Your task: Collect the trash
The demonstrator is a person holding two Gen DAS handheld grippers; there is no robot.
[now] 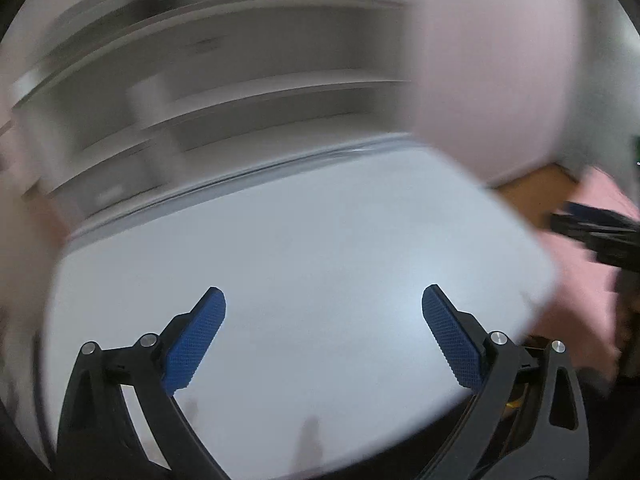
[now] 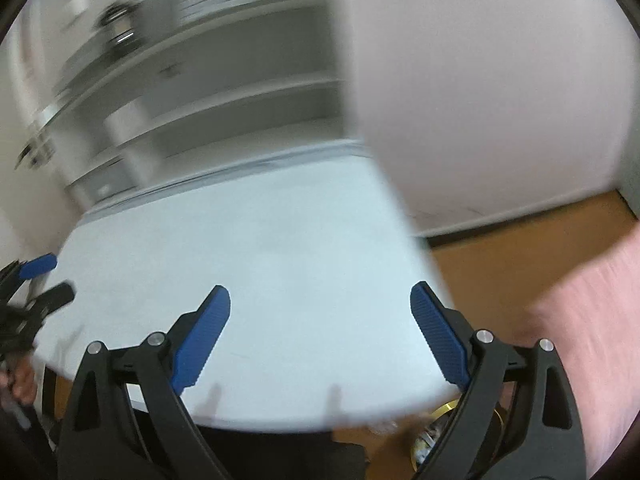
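Blue-padded fingers of the left gripper (image 1: 323,294) stand spread wide with nothing between them, hovering over the near part of a white table (image 1: 304,240). On the right wrist view the right gripper (image 2: 320,292) is likewise spread and holds nothing, poised above the table's near right corner. Each tool shows at the edge of the other's view, the two well apart.

No trash can be seen on the tabletop in either view; its visible surface is bare. Low at the near right, below the table edge on the wooden floor (image 2: 520,232), sits a round gold-rimmed container (image 2: 444,410), mostly hidden by the right gripper, with what may be scraps inside; it is too hidden to say for certain. That is probably the bin, so the collecting looks close to done or between items.

Both views are smeared by motion, with blurred shelving (image 2: 224,80) at the far side. The main risk from here is a blind swing: moving this fast, a gripper could clip the table edge or knock the container over and spill whatever it holds.
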